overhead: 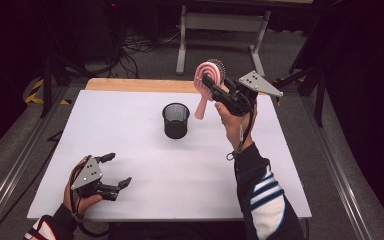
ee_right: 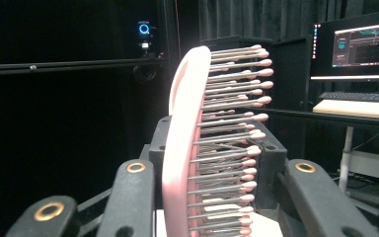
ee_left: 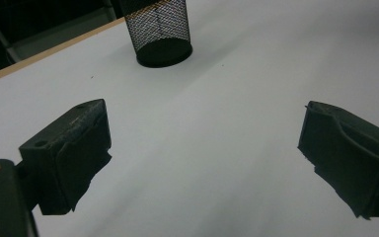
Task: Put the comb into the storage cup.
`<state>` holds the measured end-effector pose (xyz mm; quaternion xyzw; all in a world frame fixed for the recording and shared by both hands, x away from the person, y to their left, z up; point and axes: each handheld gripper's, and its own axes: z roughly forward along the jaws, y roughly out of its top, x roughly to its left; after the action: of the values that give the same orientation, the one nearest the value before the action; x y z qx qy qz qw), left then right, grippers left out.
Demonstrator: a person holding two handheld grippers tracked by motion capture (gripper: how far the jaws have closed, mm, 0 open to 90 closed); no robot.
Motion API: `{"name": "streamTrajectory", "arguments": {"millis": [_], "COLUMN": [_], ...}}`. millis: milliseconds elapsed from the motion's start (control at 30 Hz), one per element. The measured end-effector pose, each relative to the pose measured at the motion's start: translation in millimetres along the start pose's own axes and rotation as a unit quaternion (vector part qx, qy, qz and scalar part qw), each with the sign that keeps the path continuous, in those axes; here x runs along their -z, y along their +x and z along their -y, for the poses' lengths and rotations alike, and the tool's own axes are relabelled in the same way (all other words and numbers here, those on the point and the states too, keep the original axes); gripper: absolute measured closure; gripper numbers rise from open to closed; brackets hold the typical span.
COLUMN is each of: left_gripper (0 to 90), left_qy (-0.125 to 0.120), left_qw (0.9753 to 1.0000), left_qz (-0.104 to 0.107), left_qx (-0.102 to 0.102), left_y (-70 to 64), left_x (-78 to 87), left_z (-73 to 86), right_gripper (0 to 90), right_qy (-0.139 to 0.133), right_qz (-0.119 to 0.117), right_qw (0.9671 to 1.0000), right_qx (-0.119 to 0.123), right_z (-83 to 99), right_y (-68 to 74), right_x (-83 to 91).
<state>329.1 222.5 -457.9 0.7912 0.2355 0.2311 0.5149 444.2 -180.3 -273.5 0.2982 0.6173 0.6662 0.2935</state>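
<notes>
My right gripper (overhead: 214,86) is raised above the far side of the white table (overhead: 180,165), jaws clamped on the head of a pink hairbrush (overhead: 206,85) whose handle hangs down, seemingly just right of the black mesh cup (overhead: 175,120). My left gripper (overhead: 116,171) rests low near the table's near-left corner, jaws spread wide and holding nothing.

Bright overhead light on the white table (overhead: 130,130), dark surroundings, soft, slightly blurred frames.
</notes>
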Motion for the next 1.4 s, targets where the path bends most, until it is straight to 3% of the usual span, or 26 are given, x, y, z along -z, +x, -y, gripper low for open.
{"name": "streamTrajectory", "arguments": {"millis": [467,1400], "left_gripper": [6.6,6.6], "left_qy": [-0.007,-0.01], "left_qw": [1.0,0.9999], "left_qz": [0.003,0.012], "left_qx": [0.006,0.005], "left_y": [3.4,3.0], "left_x": [2.2,2.8], "left_z": [-0.5,-0.8], "right_gripper": [62.9,63.0], "right_qy": [-0.002,-0.002], "right_qz": [0.002,-0.014], "right_qw": [1.0,0.9998], "right_qx": [-0.004,-0.013], "right_z": [-1.9,4.8], "right_y": [-3.3,7.6], "right_x": [-12.7,-46.5]}}
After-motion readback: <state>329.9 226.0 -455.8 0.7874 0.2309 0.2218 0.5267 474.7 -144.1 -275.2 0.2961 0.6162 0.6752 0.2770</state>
